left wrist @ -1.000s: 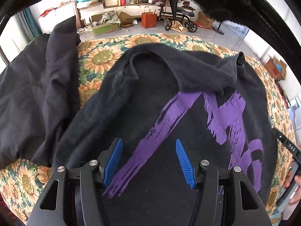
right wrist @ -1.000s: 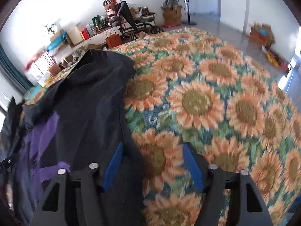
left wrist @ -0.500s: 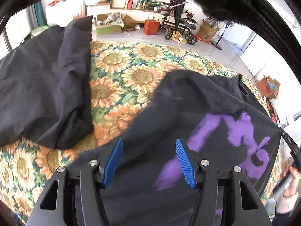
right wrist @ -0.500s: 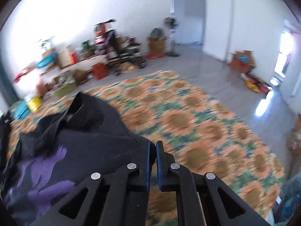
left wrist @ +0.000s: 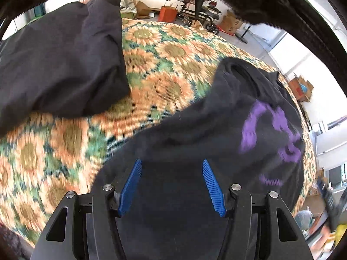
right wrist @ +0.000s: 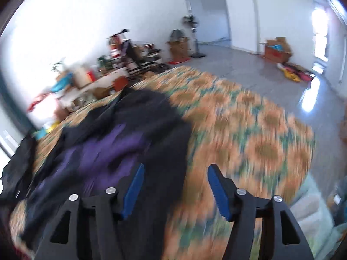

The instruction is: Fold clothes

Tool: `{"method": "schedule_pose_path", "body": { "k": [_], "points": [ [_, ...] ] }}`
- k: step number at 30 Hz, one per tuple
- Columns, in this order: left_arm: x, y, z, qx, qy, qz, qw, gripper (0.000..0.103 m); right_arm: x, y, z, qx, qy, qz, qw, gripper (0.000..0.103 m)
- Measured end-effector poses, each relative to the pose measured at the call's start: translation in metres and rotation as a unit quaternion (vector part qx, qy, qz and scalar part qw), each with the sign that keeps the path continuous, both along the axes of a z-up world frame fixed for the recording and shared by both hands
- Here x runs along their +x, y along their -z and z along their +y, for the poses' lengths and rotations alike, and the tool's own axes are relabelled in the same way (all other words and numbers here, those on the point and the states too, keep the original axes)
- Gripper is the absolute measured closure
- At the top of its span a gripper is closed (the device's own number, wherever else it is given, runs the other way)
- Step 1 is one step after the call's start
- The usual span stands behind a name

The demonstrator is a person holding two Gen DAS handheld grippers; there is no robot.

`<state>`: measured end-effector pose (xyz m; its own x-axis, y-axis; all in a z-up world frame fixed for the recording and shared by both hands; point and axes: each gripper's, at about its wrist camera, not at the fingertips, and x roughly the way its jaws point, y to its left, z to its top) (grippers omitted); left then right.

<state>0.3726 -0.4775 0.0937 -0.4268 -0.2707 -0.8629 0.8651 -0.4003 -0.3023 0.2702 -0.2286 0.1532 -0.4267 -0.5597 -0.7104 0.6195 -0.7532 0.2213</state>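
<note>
A black T-shirt with a purple print (left wrist: 227,125) lies crumpled on the sunflower-patterned cloth (left wrist: 164,80). My left gripper (left wrist: 171,164) hovers open over the shirt's near part, with nothing between its blue pads. In the right wrist view the same T-shirt (right wrist: 121,136) lies to the left, its right edge reaching between the fingers. My right gripper (right wrist: 174,169) stands open above that edge and the sunflower cloth (right wrist: 249,143). Both views are blurred by motion.
A second black garment (left wrist: 58,60) is heaped at the left of the sunflower cloth. Behind it are an orange bag (left wrist: 167,14), cardboard boxes and a wheeled chair. A standing fan (right wrist: 192,36) and boxes (right wrist: 277,49) stand on the grey floor.
My right gripper was shut on the shirt's edge half a second ago and is now open. The shirt has bunched up and shifted toward the right in the left wrist view. Both cameras moved.
</note>
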Motion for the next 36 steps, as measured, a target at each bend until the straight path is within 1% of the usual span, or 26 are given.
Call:
{"method": "schedule_pose_path", "body": {
  "k": [1,2,4,5,6,7,8,11,12,14,16,17,18,20,22,24,25,26,27,28,29,31,32,34,35,36],
  "points": [
    [0.004,0.001,0.005,0.003,0.003,0.003,1.0,0.043,0.023,0.007,0.013,-0.009,0.004,-0.008,1.0,0.038],
    [0.008,-0.001,0.017,-0.003,0.002,0.016,0.9999,0.043,0.042,0.016,0.026,-0.023,0.008,-0.02,1.0,0.038],
    [0.024,0.0,0.048,-0.026,-0.013,0.052,0.9982,0.043,0.073,0.035,0.049,-0.048,0.022,-0.052,0.997,0.036],
    [0.033,0.0,0.063,-0.038,-0.021,0.07,0.9966,0.043,0.083,0.045,0.056,-0.06,0.027,-0.076,0.995,0.037],
    [0.041,0.001,0.078,-0.049,-0.029,0.088,0.9945,0.043,0.094,0.059,0.066,-0.074,0.034,-0.112,0.99,0.037],
    [0.049,0.006,0.091,-0.047,-0.041,0.1,0.9931,0.043,0.105,0.072,0.076,-0.089,0.04,-0.148,0.984,0.037],
    [0.058,0.011,0.104,-0.045,-0.053,0.111,0.9914,0.043,0.113,0.084,0.083,-0.098,0.046,-0.174,0.979,0.037],
    [0.07,0.031,0.126,-0.002,-0.067,0.123,0.9901,0.043,0.117,0.106,0.087,-0.094,0.059,-0.197,0.974,0.04],
    [0.072,0.036,0.127,0.0,-0.07,0.117,0.9907,0.043,0.118,0.114,0.089,-0.093,0.063,-0.205,0.972,0.04],
    [0.073,0.035,0.13,-0.005,-0.082,0.103,0.9913,0.043,0.119,0.128,0.09,-0.087,0.068,-0.214,0.97,0.039],
    [0.077,0.03,0.132,-0.005,-0.095,0.108,0.9896,0.043,0.117,0.138,0.08,-0.066,0.053,-0.203,0.975,0.038],
    [0.078,0.027,0.131,-0.006,-0.098,0.11,0.989,0.043,0.117,0.143,0.077,-0.065,0.04,-0.213,0.974,0.036],
    [0.079,0.024,0.131,-0.012,-0.101,0.108,0.989,0.043,0.118,0.148,0.077,-0.072,0.029,-0.221,0.972,0.036],
    [0.081,0.019,0.131,-0.024,-0.105,0.1,0.9891,0.043,0.12,0.154,0.073,-0.09,0.017,-0.218,0.972,0.03],
    [0.082,0.014,0.131,-0.036,-0.108,0.09,0.9893,0.043,0.12,0.161,0.065,-0.1,-0.003,-0.214,0.972,0.03],
    [0.084,0.012,0.129,-0.039,-0.111,0.084,0.9894,0.043,0.119,0.167,0.059,-0.119,-0.026,-0.223,0.967,0.034],
    [0.085,0.011,0.128,-0.041,-0.113,0.081,0.9894,0.043,0.119,0.168,0.058,-0.132,-0.037,-0.228,0.964,0.047],
    [0.087,0.012,0.127,-0.039,-0.118,0.072,0.9896,0.043,0.119,0.168,0.058,-0.149,-0.049,-0.233,0.96,0.073],
    [0.089,0.012,0.126,-0.037,-0.123,0.064,0.9896,0.043,0.119,0.167,0.058,-0.163,-0.063,-0.24,0.955,0.085],
    [0.092,0.012,0.125,-0.035,-0.128,0.055,0.9896,0.043,0.119,0.164,0.058,-0.161,-0.07,-0.246,0.953,0.098],
    [0.093,0.012,0.123,-0.028,-0.131,0.049,0.9898,0.043,0.12,0.158,0.063,-0.165,-0.075,-0.252,0.951,0.1],
    [0.1,0.012,0.122,-0.018,-0.13,0.043,0.9904,0.043,0.124,0.13,0.085,-0.203,-0.085,-0.256,0.941,0.1],
    [0.103,0.011,0.121,-0.016,-0.13,0.042,0.9905,0.043,0.126,0.113,0.098,-0.222,-0.087,-0.25,0.938,0.1],
    [0.106,0.011,0.117,-0.01,-0.133,0.044,0.9901,0.043,0.13,0.067,0.135,-0.247,-0.078,-0.206,0.944,0.101],
    [0.107,0.012,0.114,-0.004,-0.133,0.044,0.9901,0.043,0.129,0.049,0.15,-0.236,-0.067,-0.187,0.951,0.101],
    [0.106,0.014,0.111,0.008,-0.128,0.044,0.9907,0.043,0.127,0.039,0.158,-0.218,-0.057,-0.18,0.957,0.101]
  ]
}}
